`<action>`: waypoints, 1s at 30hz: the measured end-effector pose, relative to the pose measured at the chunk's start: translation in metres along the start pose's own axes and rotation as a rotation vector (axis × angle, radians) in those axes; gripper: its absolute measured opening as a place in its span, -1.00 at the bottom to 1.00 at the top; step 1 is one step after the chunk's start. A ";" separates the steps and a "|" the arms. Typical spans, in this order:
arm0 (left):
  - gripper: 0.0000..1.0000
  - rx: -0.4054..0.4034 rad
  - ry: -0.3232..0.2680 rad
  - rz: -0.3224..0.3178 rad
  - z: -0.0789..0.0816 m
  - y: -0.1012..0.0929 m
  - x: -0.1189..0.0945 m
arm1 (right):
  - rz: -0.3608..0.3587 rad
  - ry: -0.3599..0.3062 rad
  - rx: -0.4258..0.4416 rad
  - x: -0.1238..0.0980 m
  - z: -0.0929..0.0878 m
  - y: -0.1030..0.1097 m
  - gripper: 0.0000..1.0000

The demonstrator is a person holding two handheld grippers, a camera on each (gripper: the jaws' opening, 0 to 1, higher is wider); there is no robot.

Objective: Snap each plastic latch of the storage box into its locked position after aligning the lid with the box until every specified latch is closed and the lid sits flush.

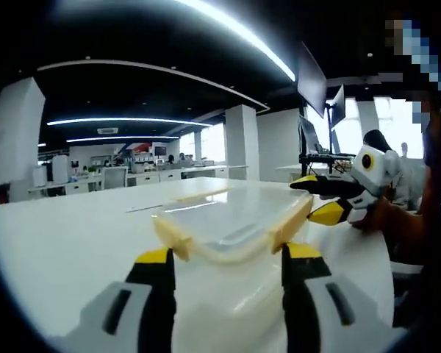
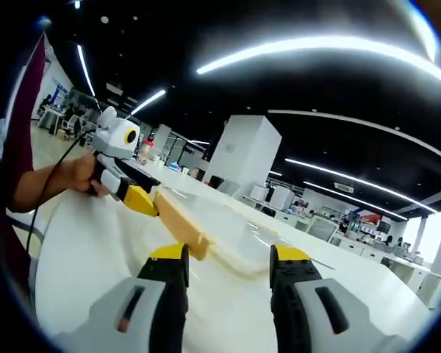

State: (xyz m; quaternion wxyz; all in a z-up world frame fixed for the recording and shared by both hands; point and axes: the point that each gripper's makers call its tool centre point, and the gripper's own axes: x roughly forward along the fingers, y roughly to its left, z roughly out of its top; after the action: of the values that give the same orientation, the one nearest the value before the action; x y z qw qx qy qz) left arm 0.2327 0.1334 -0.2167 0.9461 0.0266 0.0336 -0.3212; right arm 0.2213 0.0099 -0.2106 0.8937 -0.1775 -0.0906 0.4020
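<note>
The clear-lidded storage box (image 1: 231, 235) sits on the white worktop (image 1: 66, 235) between both spread, empty tongs, left (image 1: 228, 257) and right (image 2: 228, 257), and a yellow latch (image 2: 182, 218) pushed before the lid seats could skew it.

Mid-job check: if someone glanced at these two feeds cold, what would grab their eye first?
Probably the clear plastic storage box with pale yellow latches, sitting on the long white table just beyond the left gripper, whose jaws stand apart. Next, the right gripper reaching in beside the box's side latch, and bright curved ceiling light strips overhead.
</note>
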 end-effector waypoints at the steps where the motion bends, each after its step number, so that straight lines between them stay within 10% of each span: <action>1: 0.12 0.000 0.000 0.000 0.001 -0.002 0.002 | 0.000 0.000 -0.001 0.000 0.000 0.000 -0.16; 30: 0.18 -0.019 0.021 -0.005 -0.003 0.000 -0.007 | 0.001 0.001 0.002 0.001 0.000 -0.001 -0.14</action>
State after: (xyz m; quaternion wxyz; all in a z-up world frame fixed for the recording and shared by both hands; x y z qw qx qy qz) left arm 0.2266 0.1377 -0.2188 0.9451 0.0209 0.0465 -0.3228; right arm 0.2232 0.0097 -0.2104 0.8938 -0.1768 -0.0895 0.4023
